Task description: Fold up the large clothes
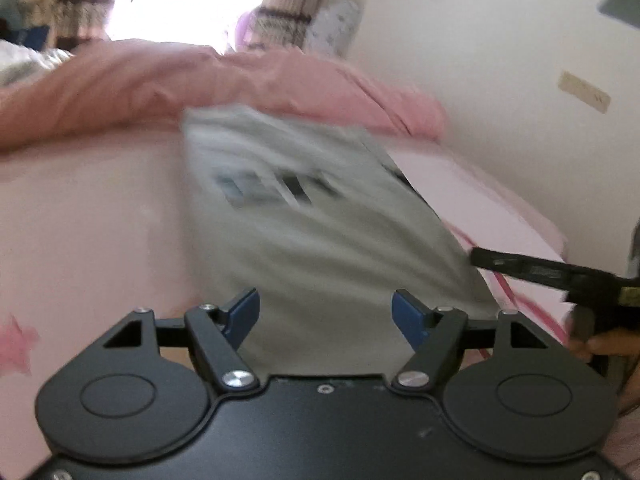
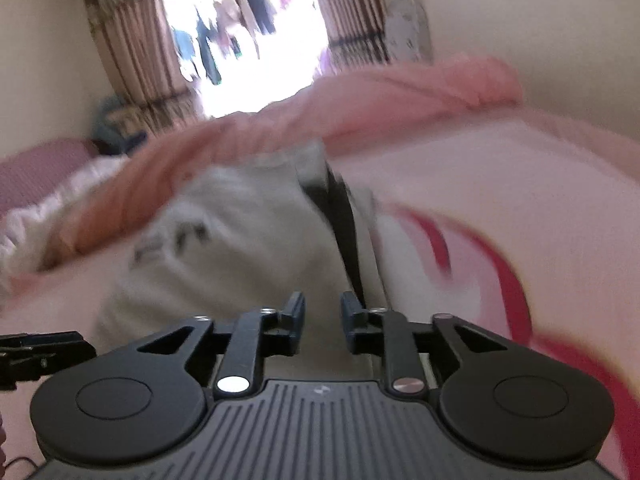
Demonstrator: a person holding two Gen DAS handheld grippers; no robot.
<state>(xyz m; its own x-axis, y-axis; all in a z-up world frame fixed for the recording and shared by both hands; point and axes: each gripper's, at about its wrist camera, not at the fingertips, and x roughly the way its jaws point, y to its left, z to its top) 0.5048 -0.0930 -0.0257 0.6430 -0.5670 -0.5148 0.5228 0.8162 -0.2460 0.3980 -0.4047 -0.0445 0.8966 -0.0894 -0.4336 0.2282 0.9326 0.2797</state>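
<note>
Through the left wrist camera I saw my left gripper [image 1: 324, 316] with its blue-padded fingers [image 1: 245, 314] spread wide and nothing caught between them. Beyond them a grey garment [image 1: 304, 216] lay flat on the pale pink bed [image 1: 88, 216], its far end reaching up to a rumpled pink quilt [image 1: 248, 84] heaped across the bed. A dark printed mark [image 1: 268, 190] showed on the grey cloth, too blurred for me to read. A dark band [image 1: 404, 178] ran along the garment's right edge. At the right of that view the other gripper's black finger [image 1: 516, 266] reached in near the garment's right edge, and part of a hand [image 1: 600, 344] showed under it; I could not tell whether the finger touched the cloth.

In the right wrist camera my right gripper [image 2: 322, 322] had its fingers [image 2: 295, 316] parted by a narrow gap, with no cloth pinched in it. The garment [image 2: 240, 240] stretched away ahead of them, and its dark band [image 2: 344, 232] ran almost straight toward the gap. A red curved pattern [image 2: 508, 280] marked the bed sheet to the right. The tip of the left gripper [image 2: 40, 350] poked in at the left edge, near the garment's near corner.

Behind the bed stood a bright window [image 2: 244, 40] flanked by striped curtains [image 2: 132, 52]. Both views were smeared with motion blur.
</note>
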